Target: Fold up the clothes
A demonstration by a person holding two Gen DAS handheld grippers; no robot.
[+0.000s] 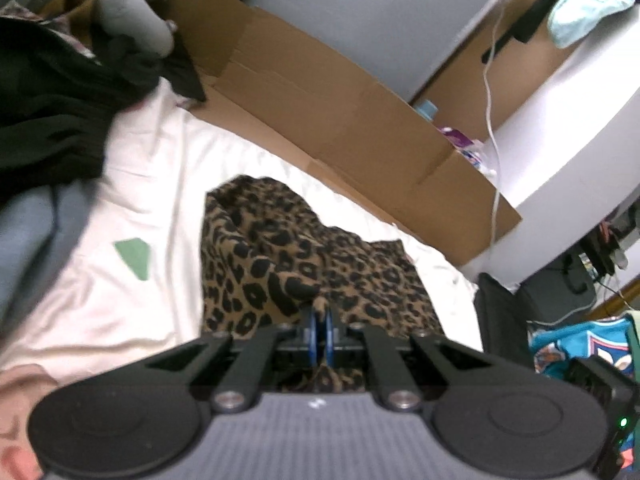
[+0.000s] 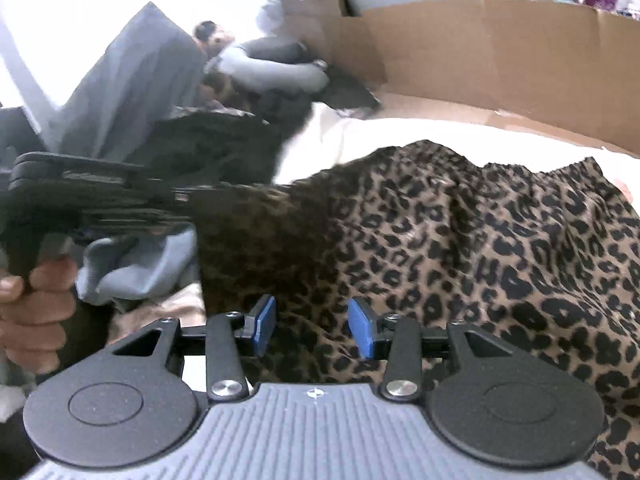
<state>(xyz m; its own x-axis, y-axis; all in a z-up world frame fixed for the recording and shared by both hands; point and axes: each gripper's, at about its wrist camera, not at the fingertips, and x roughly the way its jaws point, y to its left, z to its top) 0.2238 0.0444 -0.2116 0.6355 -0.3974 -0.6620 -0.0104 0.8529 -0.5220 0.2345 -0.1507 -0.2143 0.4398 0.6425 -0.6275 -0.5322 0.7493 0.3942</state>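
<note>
Left gripper (image 1: 320, 322): clenched on a fold of the leopard cloth (image 1: 320, 264); the two blue pads (image 1: 329, 334) are seen pressed nearly together, with a pinch of the printed fabric between them and more of it showing below them, inside the frame of the gripper.
Left gripper, seen from the right wrist (image 2: 188, 200): shown side-on at the left, its tip buried in the near left edge of the cloth, which is lifted there; the picture is blurred at that spot.
Hand (image 2: 36, 312): wrapped around the handle of the left gripper, at the left edge of the right wrist view.
Right gripper (image 2: 312, 328): released; its blue pads (image 2: 264, 322) are held well apart, with the cloth seen in the gap; whether the pads touch the fabric cannot be told.
Leopard cloth (image 2: 460, 240): spread, rumpled, on the white sheet (image 1: 132, 184), in brown with black spots; its far end is bunched into a hump.
White sheet: creased, covering the surface under the cloth; a small green patch (image 1: 134, 258) is seen on it to the left of the cloth.
Black garment (image 1: 52, 112): heaped at the far left of the sheet, apart from the leopard cloth.
Blue-grey garment (image 2: 132, 264): lying crumpled just beside the left edge of the cloth, under the left gripper.
Cardboard (image 1: 340, 120): a long flattened box standing along the far side of the sheet.
White cable (image 1: 490, 92): hanging down behind the cardboard.
</note>
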